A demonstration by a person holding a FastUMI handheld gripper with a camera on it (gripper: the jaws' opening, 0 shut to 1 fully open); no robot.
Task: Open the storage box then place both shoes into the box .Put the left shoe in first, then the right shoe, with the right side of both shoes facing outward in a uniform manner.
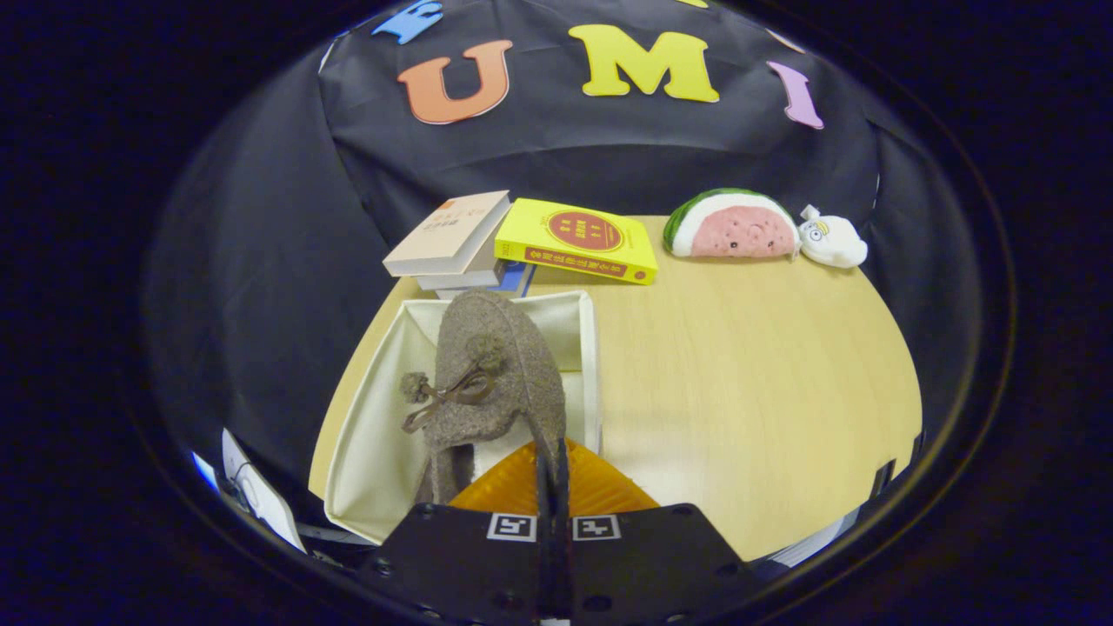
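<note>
Grey-brown felt marks the shoe [496,374], which is seen held by its rim at the lower centre of the frame, its toe pointing away and its bow with two pompoms turned up. The gripper [551,469] is clenched on the shoe's edge, both fingers pressed together on the thin felt wall. The shoe is suspended within the open cream storage box [374,452], which occupies the lower left of the wooden table [748,382]; the box's fabric walls are splayed outward. Whether the sole is touching the box's floor cannot be told. Beyond the box, at the upper centre of the frame, a stack of books [452,243] is set on the table's far edge, with a yellow book [578,239] laid just beside it. Farther right, a watermelon-slice plush [732,224] is placed touching a small white plush toy [833,240]. A white paper tag [256,496] is visible at the lower left, off the table.
</note>
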